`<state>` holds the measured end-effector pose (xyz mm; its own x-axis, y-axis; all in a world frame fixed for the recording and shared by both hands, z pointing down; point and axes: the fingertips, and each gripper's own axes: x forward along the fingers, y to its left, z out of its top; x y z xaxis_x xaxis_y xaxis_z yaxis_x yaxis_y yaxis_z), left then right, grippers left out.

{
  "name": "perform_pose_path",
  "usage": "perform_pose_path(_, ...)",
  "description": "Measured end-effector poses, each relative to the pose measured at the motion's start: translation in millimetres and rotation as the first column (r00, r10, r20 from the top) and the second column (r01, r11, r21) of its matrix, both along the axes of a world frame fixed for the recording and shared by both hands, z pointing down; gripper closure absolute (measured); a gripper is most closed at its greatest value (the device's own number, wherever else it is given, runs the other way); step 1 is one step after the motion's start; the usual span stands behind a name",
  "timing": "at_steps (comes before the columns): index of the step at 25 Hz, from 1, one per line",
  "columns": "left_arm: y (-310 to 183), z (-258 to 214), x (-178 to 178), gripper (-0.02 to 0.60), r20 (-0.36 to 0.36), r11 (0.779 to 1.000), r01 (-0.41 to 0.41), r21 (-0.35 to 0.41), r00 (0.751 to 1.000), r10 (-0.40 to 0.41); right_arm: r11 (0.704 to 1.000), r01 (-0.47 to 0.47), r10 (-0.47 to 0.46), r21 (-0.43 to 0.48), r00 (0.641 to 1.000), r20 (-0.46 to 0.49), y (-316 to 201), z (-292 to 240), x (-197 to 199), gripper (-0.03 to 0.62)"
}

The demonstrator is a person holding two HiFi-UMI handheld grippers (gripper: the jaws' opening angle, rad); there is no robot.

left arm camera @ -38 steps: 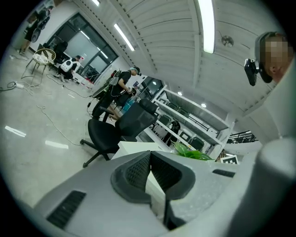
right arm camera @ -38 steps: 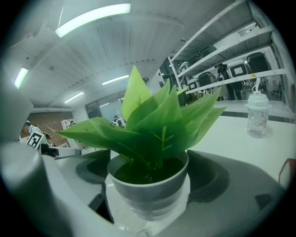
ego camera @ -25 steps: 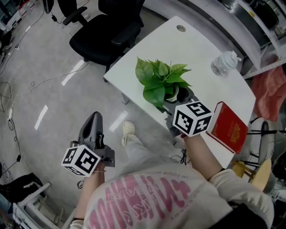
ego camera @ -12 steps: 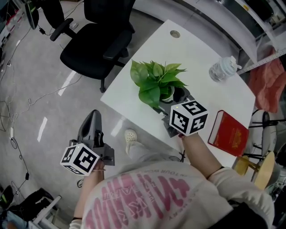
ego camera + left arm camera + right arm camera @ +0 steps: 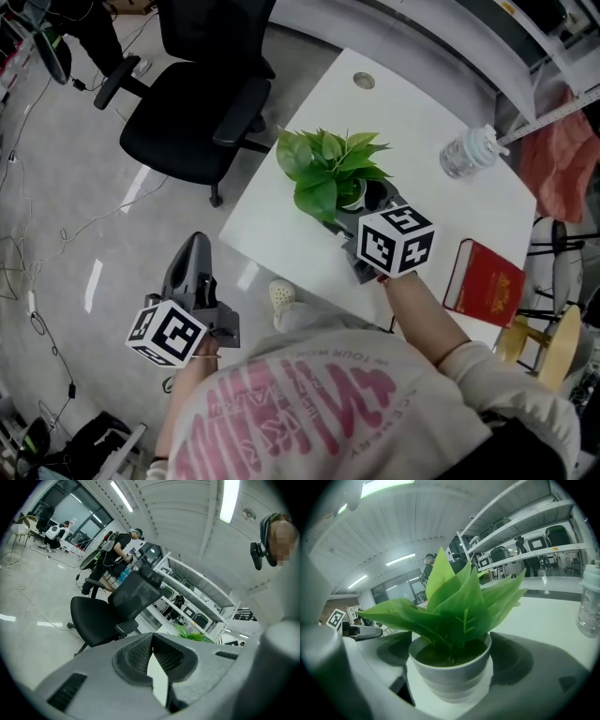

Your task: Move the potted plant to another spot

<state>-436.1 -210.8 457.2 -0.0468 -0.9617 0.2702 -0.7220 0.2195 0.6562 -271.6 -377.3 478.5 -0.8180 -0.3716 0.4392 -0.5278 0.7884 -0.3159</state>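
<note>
The white table [image 5: 422, 112] is taken as the reference for all positions. Off the table's left edge, over the floor, a black office chair [image 5: 192, 112] is seen. Off the table's near-left corner, the left gripper [image 5: 195, 246] is held over the floor; in the left gripper view its jaws are brought together at the tips, and nothing is gripped by the left gripper [image 5: 151, 641]. Near the table's left end, the potted plant [image 5: 330, 173] is located, its green leaves spread above a pale pot. From the table's near edge, the right gripper [image 5: 364, 202] is extended over the tabletop to the pot. In the right gripper view, the potted plant [image 5: 452, 660] is seen between the jaws of the right gripper [image 5: 452, 667], which are set wide and closed against the pot's two sides, with the table [image 5: 553, 616] seen below and behind it. At the table's far right edge, a clear plastic bottle [image 5: 466, 150] is placed. At the table's near right corner, a red book [image 5: 485, 281] is laid flat.
</note>
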Motion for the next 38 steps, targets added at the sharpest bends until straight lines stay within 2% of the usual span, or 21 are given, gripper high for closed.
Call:
perform_pose_path(9, -34.9, -9.4, -15.4, 0.578, -0.003, 0.999, -0.023, 0.023, 1.000, 0.023, 1.000, 0.011, -0.011, -0.006, 0.999, -0.031, 4.3, 2.3, -1.4, 0.068)
perform_pose_path(17, -59.4, -12.6, -16.9, 0.578, 0.011, 0.995, -0.099, 0.033, 0.995, 0.098, 1.000, -0.025, 0.025, 0.002, 1.000, -0.010, 7.0, 0.6, -0.4, 0.067)
perform_pose_path(32, -53.2, -23.1, 0.6, 0.578, 0.012, 0.984, -0.159, 0.079, 0.987, 0.158, 0.996, -0.086, 0.087, 0.016, 0.995, -0.052, 31.3, 8.3, 18.0, 0.066)
perform_pose_path(38, -41.2, -23.6, -1.7, 0.578, 0.013, 0.985, -0.158, 0.075, 0.987, 0.158, 0.994, -0.103, 0.104, 0.026, 0.993, -0.063, 39.2, 9.0, 18.4, 0.068)
